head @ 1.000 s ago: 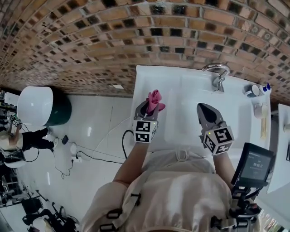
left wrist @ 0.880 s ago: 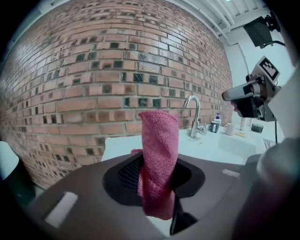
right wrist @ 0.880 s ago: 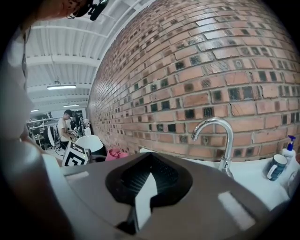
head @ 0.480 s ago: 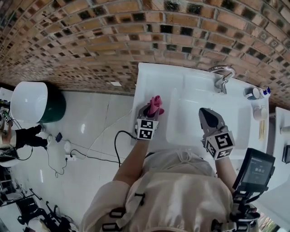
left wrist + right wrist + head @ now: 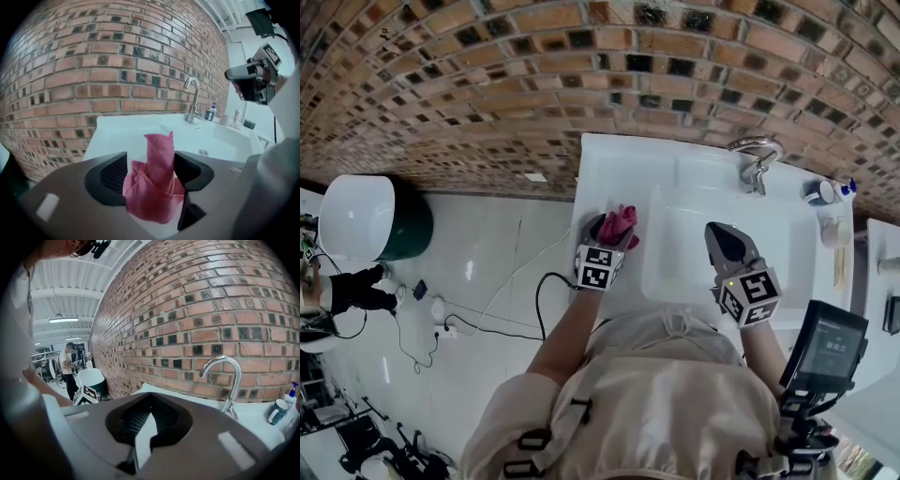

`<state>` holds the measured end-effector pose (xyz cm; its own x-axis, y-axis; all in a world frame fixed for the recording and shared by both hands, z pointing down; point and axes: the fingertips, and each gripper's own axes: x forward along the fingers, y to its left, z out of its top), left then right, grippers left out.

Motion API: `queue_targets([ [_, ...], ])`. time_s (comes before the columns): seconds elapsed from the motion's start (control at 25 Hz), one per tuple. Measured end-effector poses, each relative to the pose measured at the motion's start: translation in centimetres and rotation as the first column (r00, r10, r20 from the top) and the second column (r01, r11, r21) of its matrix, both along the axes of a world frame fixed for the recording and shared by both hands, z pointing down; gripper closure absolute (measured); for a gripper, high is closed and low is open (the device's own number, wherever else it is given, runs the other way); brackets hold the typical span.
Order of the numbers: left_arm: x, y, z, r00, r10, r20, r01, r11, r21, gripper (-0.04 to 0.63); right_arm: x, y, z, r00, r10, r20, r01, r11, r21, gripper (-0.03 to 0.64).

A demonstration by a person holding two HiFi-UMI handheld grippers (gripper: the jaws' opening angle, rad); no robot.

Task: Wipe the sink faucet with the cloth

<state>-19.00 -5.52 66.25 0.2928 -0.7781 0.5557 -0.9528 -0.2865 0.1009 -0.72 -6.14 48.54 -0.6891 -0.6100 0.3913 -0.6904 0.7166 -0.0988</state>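
Observation:
A pink cloth (image 5: 621, 225) (image 5: 157, 187) rests crumpled on the left rim of the white sink (image 5: 609, 169), standing up between the jaws of my left gripper (image 5: 612, 225) (image 5: 150, 171). Those jaws have just been opening and now stand wide, pads off the cloth. The chrome faucet (image 5: 755, 157) (image 5: 192, 96) (image 5: 226, 380) stands at the sink's back, against the brick wall. My right gripper (image 5: 724, 236) (image 5: 149, 401) hovers over the basin's front right, pointing at the faucet, jaws together with nothing in them.
A soap bottle (image 5: 853, 183) and cups (image 5: 818, 190) (image 5: 279, 411) stand right of the faucet. A dark screen device (image 5: 830, 347) is at my right side. On the floor to the left are a white-topped round bin (image 5: 366, 217), cables (image 5: 487, 319) and a person (image 5: 337, 291).
The left gripper came down with the cloth onto the sink's left rim and spread its jaws, letting the cloth go. The right gripper stayed about where it was.

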Motion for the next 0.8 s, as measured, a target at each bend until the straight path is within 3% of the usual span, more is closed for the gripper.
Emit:
queue_targets([
  [0.08,-0.3,-0.7,-2.7,0.999,-0.026,-0.033,0.028,0.998,0.049,0.308,0.0,-0.3,-0.1,1.000,0.004,0.008,-0.004,1.000,-0.002,0.627],
  [0.16,-0.5,-1.4,-5.7,0.993,-0.051,-0.108,0.062,0.993,0.097,0.308,-0.2,-0.6,-0.3,1.000,0.005,0.017,-0.005,1.000,-0.002,0.627],
  [0.24,-0.8,-2.0,-9.0,0.979,-0.072,-0.189,0.100,0.985,0.144,0.308,-0.6,-0.8,-0.4,1.000,0.004,0.026,-0.004,1.000,0.000,0.627],
  [0.32,-0.5,-3.1,-12.7,0.973,-0.055,-0.224,0.106,0.970,0.220,0.310,-0.8,-1.2,-0.6,0.999,0.007,0.031,-0.007,1.000,0.003,0.627],
  [0.44,1.3,-4.8,-18.3,0.984,0.030,-0.176,0.035,0.934,0.356,0.311,-1.1,-1.8,-1.3,0.999,0.009,0.043,-0.010,1.000,0.015,0.627],
  [0.56,3.3,-6.1,-22.1,0.987,0.093,-0.128,-0.029,0.904,0.426,0.321,-2.0,-2.1,-2.5,0.999,-0.013,0.050,0.010,0.999,0.048,0.627],
  [0.68,5.0,-6.5,-24.7,0.982,0.124,-0.142,-0.045,0.885,0.463,0.453,-2.4,-2.7,-3.9,0.998,-0.021,0.065,0.016,0.996,0.087,0.627],
  [0.8,6.7,-6.3,-26.3,0.983,0.150,-0.110,-0.078,0.868,0.491,0.594,-1.8,-3.4,-5.3,0.996,0.003,0.087,-0.013,0.993,0.119,0.627],
])
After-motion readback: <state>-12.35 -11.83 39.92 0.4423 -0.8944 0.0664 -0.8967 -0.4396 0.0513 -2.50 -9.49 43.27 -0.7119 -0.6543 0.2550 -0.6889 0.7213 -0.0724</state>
